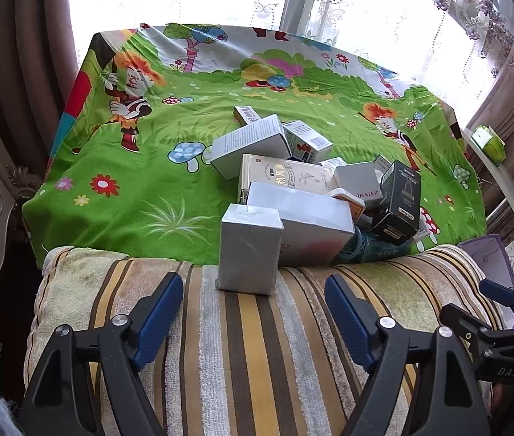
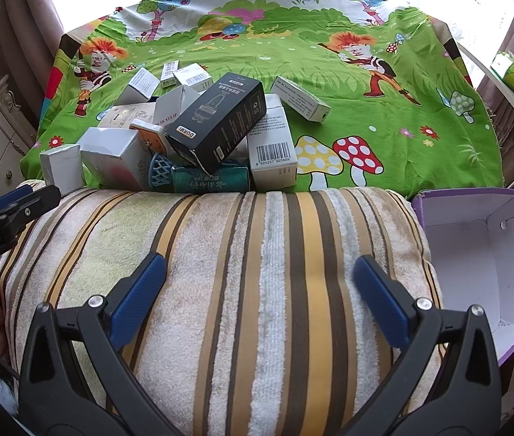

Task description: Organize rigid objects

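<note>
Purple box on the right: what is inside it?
The purple box shows bare white walls and floor, with nothing in it where visible. Its nearest corner is hidden behind the right gripper's fingers.

Teal mesh item half buried under boxes, purple box cut by left-wrist edge

Pile of boxes sits centre-left of right-wrist frame on cartoon cloth, just behind striped towel. DORMI box tilted atop pile. Open box at right edge, beside towel. Lone box upper centre-right, apart from pile.
</note>
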Demonstrator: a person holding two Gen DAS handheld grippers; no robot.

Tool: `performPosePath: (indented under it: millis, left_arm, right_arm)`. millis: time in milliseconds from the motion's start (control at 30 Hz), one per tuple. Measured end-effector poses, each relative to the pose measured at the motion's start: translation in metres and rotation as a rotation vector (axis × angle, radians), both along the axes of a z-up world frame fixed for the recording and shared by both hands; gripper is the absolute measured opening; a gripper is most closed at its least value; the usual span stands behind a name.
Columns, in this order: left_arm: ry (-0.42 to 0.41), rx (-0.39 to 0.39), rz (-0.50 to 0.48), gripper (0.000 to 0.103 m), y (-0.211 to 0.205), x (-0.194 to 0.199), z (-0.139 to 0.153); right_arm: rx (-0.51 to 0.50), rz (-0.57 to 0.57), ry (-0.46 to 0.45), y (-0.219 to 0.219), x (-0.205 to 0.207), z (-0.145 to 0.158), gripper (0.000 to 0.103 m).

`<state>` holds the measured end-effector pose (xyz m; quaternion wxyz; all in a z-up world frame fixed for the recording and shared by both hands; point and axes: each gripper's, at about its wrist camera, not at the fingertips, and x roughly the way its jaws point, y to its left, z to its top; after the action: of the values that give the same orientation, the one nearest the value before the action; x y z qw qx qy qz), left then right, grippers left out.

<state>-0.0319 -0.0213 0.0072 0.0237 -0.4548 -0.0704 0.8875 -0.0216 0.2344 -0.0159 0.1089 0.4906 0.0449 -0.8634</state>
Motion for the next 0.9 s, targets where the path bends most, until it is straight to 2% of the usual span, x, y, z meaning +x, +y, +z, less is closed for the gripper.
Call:
performPosePath:
  millis: [233,333,400,433,567,733,900]
  left_arm:
    - [-0.024,-0.015,0.0,0.069,-0.005,-0.023,-0.003]
    - [-0.045,-0.013,-0.001,0.053,-0.005,-0.03,-0.008]
    - [-0.05,-0.009,-0.007,0.039,-0.005,-0.031,-0.01]
    - [-0.051,-0.006,-0.011,0.036,-0.005,-0.031,-0.011]
    - [-0.034,0.0,-0.01,0.036,-0.004,-0.027,-0.011]
    - [-0.003,0.016,-0.019,0.036,-0.005,-0.022,-0.008]
    - [0.011,0.017,-0.018,0.036,-0.004,-0.02,-0.007]
  right_arm:
    - [-0.013,0.029,-0.036,0.003,-0.005,0.003,0.103]
    - [-0.009,0.035,-0.048,0.002,-0.009,0.006,0.103]
    - [-0.022,0.032,-0.037,0.003,-0.012,0.009,0.103]
    - [-0.034,0.031,-0.034,0.003,-0.014,0.01,0.103]
    - [-0.092,0.01,0.001,0.004,-0.024,0.016,0.103]
    - [-0.091,0.027,0.022,-0.008,-0.038,0.022,0.103]
    - [-0.112,-0.008,0.023,-0.021,-0.056,0.025,0.103]
